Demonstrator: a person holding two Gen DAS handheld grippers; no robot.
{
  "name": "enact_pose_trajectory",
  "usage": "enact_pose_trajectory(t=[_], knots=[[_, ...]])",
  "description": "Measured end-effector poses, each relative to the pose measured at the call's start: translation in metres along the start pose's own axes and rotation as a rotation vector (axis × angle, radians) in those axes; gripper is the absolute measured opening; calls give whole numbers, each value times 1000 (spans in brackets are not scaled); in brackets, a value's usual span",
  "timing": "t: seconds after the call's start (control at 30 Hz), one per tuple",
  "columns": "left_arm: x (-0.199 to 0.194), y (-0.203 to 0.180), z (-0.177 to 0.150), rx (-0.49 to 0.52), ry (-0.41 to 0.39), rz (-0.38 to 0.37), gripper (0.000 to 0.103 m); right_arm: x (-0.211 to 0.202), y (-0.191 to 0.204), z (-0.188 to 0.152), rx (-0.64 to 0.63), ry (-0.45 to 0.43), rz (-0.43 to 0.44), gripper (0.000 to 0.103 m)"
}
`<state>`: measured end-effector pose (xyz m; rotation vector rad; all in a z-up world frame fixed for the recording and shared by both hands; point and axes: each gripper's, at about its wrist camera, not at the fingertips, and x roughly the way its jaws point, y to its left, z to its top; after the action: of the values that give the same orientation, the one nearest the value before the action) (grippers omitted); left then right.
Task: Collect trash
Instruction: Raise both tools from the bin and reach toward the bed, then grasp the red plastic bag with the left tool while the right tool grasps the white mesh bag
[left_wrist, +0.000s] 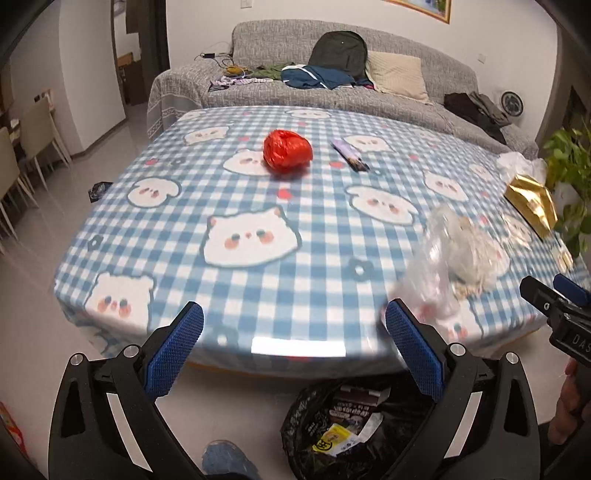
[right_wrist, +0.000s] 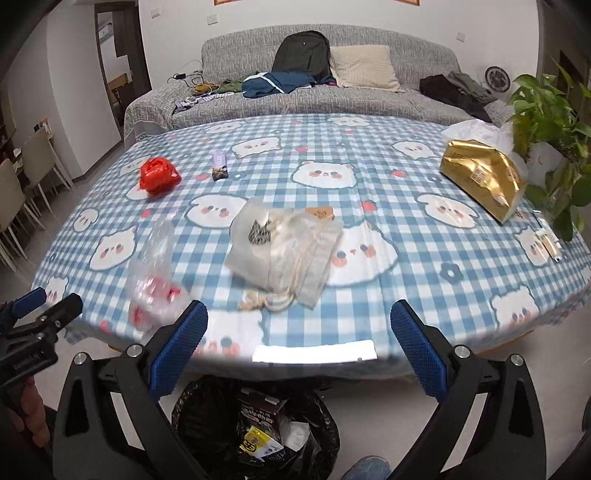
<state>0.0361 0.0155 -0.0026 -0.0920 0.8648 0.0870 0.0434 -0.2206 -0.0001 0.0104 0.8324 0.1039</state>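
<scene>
Trash lies on a table with a blue checked cloth (left_wrist: 258, 295). A red crumpled bag (left_wrist: 287, 150) and a purple wrapper (left_wrist: 350, 155) lie far across it; both also show in the right wrist view, the bag (right_wrist: 159, 174) and the wrapper (right_wrist: 219, 167). A clear crumpled plastic bag (right_wrist: 155, 273) lies near the front edge, beside a pale plastic pouch (right_wrist: 284, 251). A gold package (right_wrist: 484, 177) lies at the right. A black-lined trash bin (right_wrist: 255, 432) with wrappers stands below the table edge. My left gripper (left_wrist: 293, 354) and right gripper (right_wrist: 299, 354) are open and empty, before the table edge.
A grey sofa (right_wrist: 332, 85) with a backpack, clothes and a pillow stands behind the table. A potted plant (right_wrist: 554, 122) and white plastic stand at the table's right. Chairs (left_wrist: 26, 147) stand at the far left. A shoe (left_wrist: 225, 461) shows below.
</scene>
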Motion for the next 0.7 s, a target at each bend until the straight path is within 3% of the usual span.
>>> enact_pose_trajectory(t=[0.33,0.7], knots=[[62,4,91,9,0,55,97,55,9,56,-13,70,3,95],[153,6,159,-21,69,67,97,99,15,70,18,166,41,95]])
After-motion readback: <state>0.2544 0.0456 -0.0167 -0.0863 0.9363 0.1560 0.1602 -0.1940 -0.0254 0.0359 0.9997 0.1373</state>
